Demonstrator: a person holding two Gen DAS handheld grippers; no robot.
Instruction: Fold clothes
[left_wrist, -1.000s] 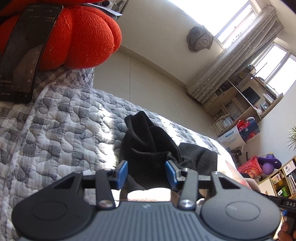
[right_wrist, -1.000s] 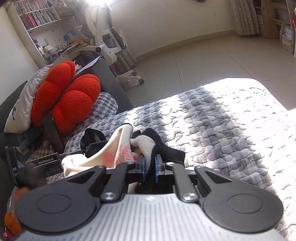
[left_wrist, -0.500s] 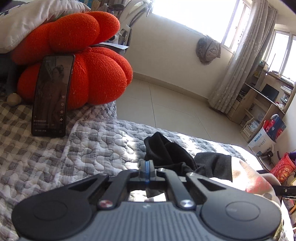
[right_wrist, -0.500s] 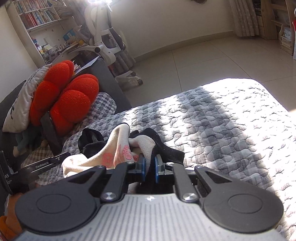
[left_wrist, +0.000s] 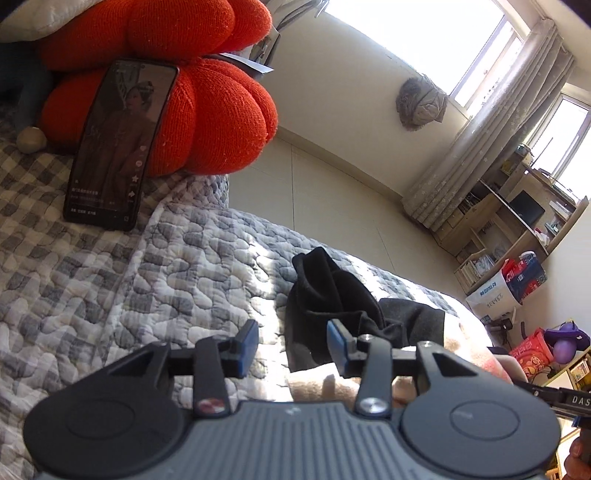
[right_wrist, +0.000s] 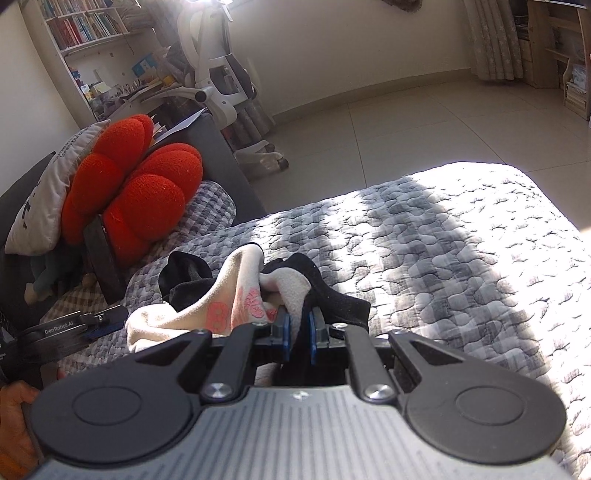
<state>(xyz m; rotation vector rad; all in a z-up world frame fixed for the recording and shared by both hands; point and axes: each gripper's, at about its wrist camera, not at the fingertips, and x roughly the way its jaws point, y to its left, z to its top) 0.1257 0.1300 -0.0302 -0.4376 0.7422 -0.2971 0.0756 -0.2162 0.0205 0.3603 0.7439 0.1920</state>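
Note:
A crumpled black garment (left_wrist: 332, 302) lies on the grey quilted bed cover (left_wrist: 184, 280), tangled with a cream garment with pink print (right_wrist: 236, 295). My left gripper (left_wrist: 291, 341) is open, its blue pads just short of the black cloth and above the cream one (left_wrist: 317, 384). My right gripper (right_wrist: 298, 328) is shut on the clothes bundle, with black cloth (right_wrist: 332, 295) between its pads. The left gripper also shows at the left edge of the right wrist view (right_wrist: 99, 319).
A red flower-shaped cushion (left_wrist: 207, 107) sits at the bed's head with a phone (left_wrist: 118, 147) propped on it and a white pillow (right_wrist: 40, 195) behind. Tiled floor (right_wrist: 406, 125), an office chair (right_wrist: 218, 81) and shelves lie beyond the bed edge.
My left gripper was open, shut half a second ago, and now stands open again near the black cloth. My right gripper has stayed shut on the bundle.

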